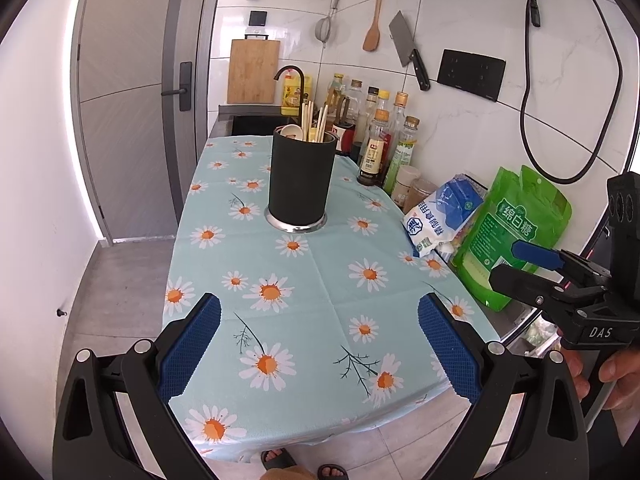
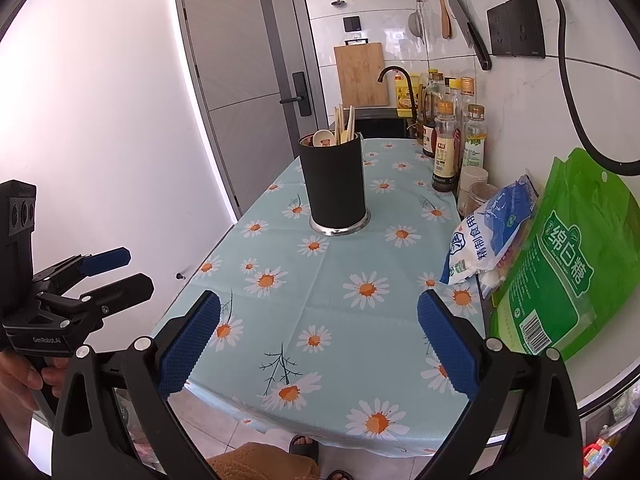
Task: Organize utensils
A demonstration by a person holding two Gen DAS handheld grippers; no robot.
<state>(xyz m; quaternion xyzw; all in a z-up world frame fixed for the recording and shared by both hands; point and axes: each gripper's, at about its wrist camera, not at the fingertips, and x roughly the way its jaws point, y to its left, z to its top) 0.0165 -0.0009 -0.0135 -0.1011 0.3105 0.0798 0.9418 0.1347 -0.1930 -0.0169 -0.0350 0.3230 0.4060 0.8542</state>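
Printed in white on the green bag (image 2: 560, 264) against the tiled wall: "绵白糖"; on the blue-and-white bag (image 2: 488, 232) leaning beside it: "精制食用", the rest folded out of sight. Lettered "DAS" on the body of the right gripper (image 1: 516, 264) and "GenRobot.AI" on the body of the left gripper (image 2: 128, 268), each read from the other's wrist camera. Too small to read: labels on the sauce and oil bottles (image 1: 380, 140) lined up along the wall. Upright at mid-table on the daisy-print tablecloth (image 1: 320, 280), well ahead of both grippers and between their lines of sight: a black cylindrical utensil holder (image 1: 300, 178) on a metal base, loaded with wooden chopsticks (image 1: 314, 122) and a pale spoon (image 1: 290, 131). Spread wide, blue ribbed pads (image 1: 192, 352) apart and gripping nothing: the left gripper, hovering over the near edge of the table. Likewise parted and empty: the right gripper, over the near right corner, close to the green bag. Hanging on the wall beyond: a cleaver (image 1: 408, 52), a wooden spatula (image 1: 372, 28), a strainer (image 1: 322, 28). Propped behind the black tap (image 1: 294, 84): a wooden cutting board (image 1: 252, 72).
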